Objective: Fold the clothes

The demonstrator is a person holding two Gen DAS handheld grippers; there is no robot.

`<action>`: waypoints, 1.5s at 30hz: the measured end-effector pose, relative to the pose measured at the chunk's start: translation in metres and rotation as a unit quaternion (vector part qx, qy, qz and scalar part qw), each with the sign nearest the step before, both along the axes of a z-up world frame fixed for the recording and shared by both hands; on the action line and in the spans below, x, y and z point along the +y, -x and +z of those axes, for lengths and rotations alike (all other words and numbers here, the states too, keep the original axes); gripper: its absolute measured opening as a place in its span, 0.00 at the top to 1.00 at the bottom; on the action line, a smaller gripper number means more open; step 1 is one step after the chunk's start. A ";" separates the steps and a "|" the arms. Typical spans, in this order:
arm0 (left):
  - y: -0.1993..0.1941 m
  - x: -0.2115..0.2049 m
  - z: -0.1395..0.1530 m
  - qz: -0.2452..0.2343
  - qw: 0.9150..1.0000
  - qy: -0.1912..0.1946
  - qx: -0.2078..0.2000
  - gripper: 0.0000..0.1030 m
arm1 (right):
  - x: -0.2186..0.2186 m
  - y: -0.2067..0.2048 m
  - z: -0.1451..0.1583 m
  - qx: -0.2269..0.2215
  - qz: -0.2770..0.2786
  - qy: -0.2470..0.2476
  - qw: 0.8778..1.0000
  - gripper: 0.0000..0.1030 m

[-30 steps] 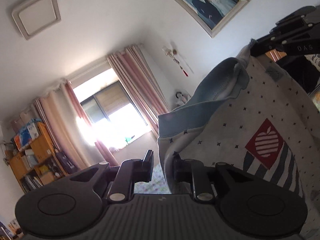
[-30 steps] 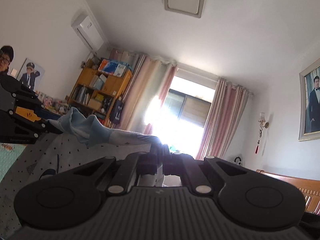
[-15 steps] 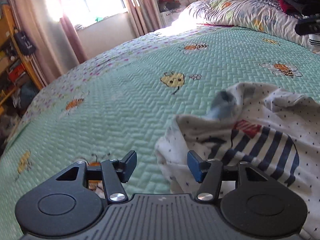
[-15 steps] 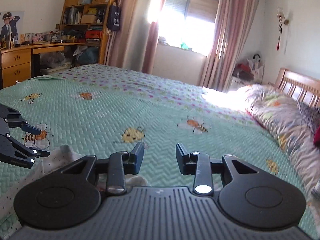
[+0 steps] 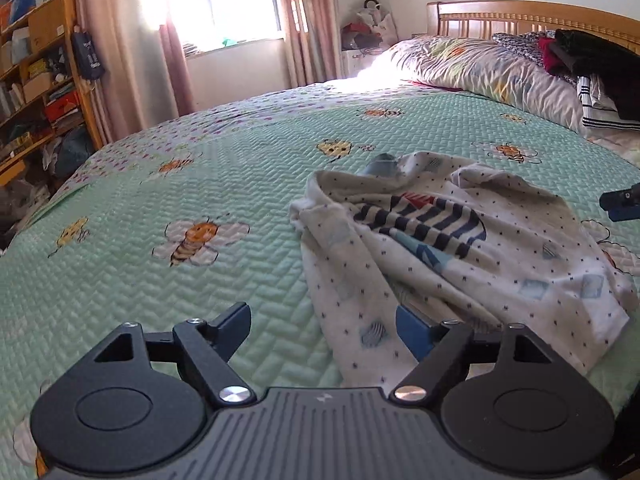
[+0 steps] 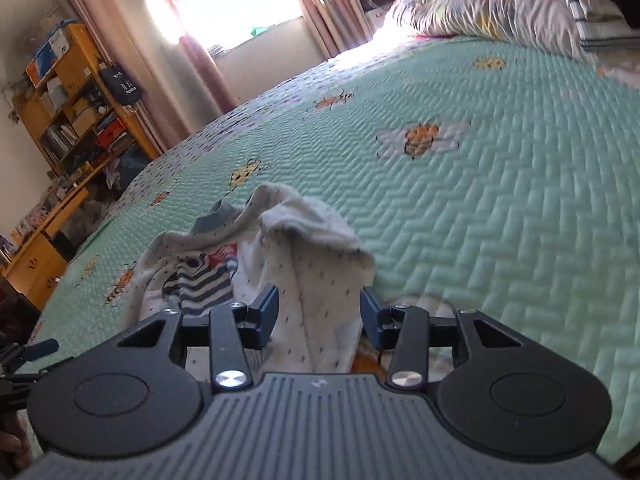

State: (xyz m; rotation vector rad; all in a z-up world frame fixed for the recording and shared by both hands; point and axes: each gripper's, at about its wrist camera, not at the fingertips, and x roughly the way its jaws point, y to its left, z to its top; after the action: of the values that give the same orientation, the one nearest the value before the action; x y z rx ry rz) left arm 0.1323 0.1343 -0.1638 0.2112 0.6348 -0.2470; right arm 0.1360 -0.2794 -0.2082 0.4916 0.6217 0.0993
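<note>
I count one white dotted shirt with a navy-striped print (image 5: 436, 240) crumpled on one mint-green quilted bedspread (image 5: 200, 184). One floral-print pillow (image 5: 472, 68), one wooden headboard (image 5: 520, 18), one orange wooden bookshelf (image 6: 76, 96), two black two-finger grippers (image 5: 322, 332) (image 6: 318, 314).

green quilted bed (image 5: 240, 280), crumpled shirt (image 5: 460, 248), pillow (image 5: 480, 68)

A mint-green quilted bedspread with bee prints (image 5: 248, 168) stretches ahead of the tool. Far ahead right lies a floral pillow (image 5: 480, 68); far left stands an orange wooden bookshelf (image 5: 36, 80), beside pink curtains (image 5: 120, 52).
</note>
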 end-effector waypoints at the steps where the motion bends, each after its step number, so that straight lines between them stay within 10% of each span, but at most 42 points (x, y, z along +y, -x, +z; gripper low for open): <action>1: 0.007 0.003 -0.005 0.008 1.000 0.003 0.008 0.21 | 0.003 0.009 -0.003 0.003 0.002 -0.010 1.000 0.54; 20: 0.046 -0.019 -0.037 -0.024 0.993 0.089 0.071 0.29 | 0.022 0.052 0.000 -0.003 0.024 -0.026 0.999 0.54; 25: 0.035 -0.014 -0.046 0.011 0.992 0.090 0.088 0.83 | 0.017 0.053 -0.006 0.005 0.016 -0.031 0.999 0.54; 30: 0.031 0.010 -0.037 0.058 0.992 0.096 0.064 0.89 | 0.016 0.053 -0.005 0.002 0.018 -0.029 0.999 0.54; 39: -0.018 0.105 0.089 0.181 0.976 -0.039 -0.117 0.82 | 0.020 0.048 0.006 -0.010 0.028 -0.021 0.999 0.54; 42: -0.055 0.134 0.097 0.226 0.968 -0.068 -0.081 0.37 | 0.021 0.047 0.009 -0.019 0.027 -0.018 0.999 0.54; 45: -0.057 0.135 0.072 0.232 0.970 -0.055 -0.047 0.44 | 0.018 0.047 0.009 -0.019 0.019 -0.017 0.999 0.54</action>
State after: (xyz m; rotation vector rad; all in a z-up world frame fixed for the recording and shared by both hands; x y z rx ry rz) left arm 0.1896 0.2689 -0.0914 0.1738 0.5862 0.2481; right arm 0.0895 -0.2617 -0.1993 0.5100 0.5927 0.1555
